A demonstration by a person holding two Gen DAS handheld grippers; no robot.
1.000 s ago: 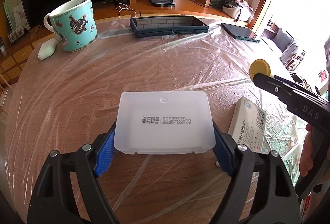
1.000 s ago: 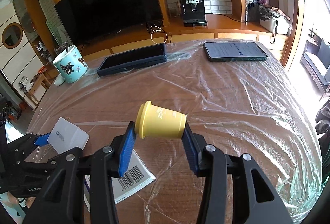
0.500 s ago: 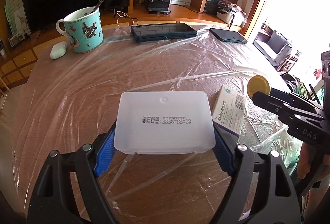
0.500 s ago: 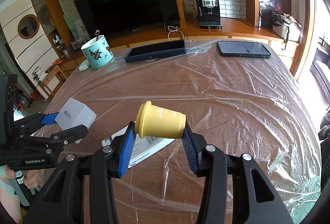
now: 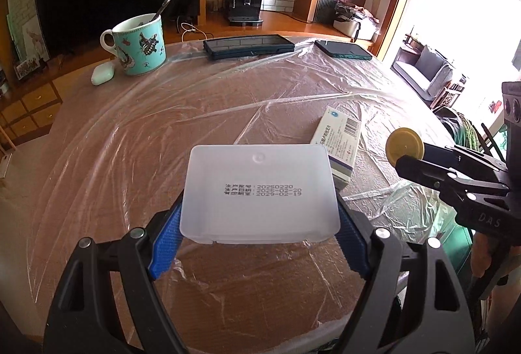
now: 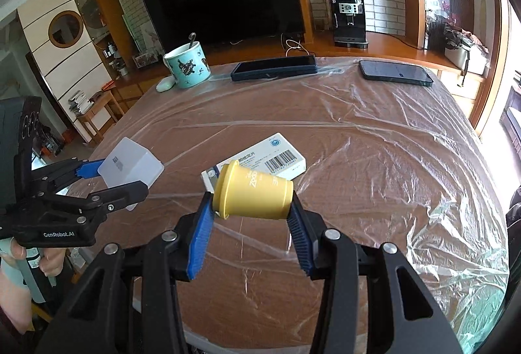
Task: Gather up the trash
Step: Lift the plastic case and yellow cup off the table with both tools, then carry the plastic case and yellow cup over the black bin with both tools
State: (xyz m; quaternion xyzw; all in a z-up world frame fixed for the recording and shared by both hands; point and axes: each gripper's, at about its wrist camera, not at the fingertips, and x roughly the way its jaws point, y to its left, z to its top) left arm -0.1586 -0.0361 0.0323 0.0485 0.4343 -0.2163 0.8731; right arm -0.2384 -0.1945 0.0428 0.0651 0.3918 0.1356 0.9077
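Observation:
My left gripper (image 5: 259, 225) is shut on a translucent white plastic box (image 5: 260, 191) with a printed date, held above the near part of the table. The box also shows in the right wrist view (image 6: 130, 163). My right gripper (image 6: 252, 217) is shut on a small yellow cup (image 6: 254, 194) lying sideways between the blue pads. The cup's base shows in the left wrist view (image 5: 404, 145). A white medicine carton (image 6: 260, 162) with a barcode lies flat on the table beyond both grippers, also in the left wrist view (image 5: 340, 139).
The brown table (image 6: 374, 158) is covered with clear plastic film. At its far side stand a teal mug (image 5: 140, 44) with a spoon, a white earbud case (image 5: 102, 74), a dark tablet (image 5: 249, 46) and a phone (image 5: 343, 49). A TV and coffee machine stand behind.
Both grippers have drawn back toward the near edge and risen, keeping their loads. The carton now lies farther ahead, and more of the table shows.

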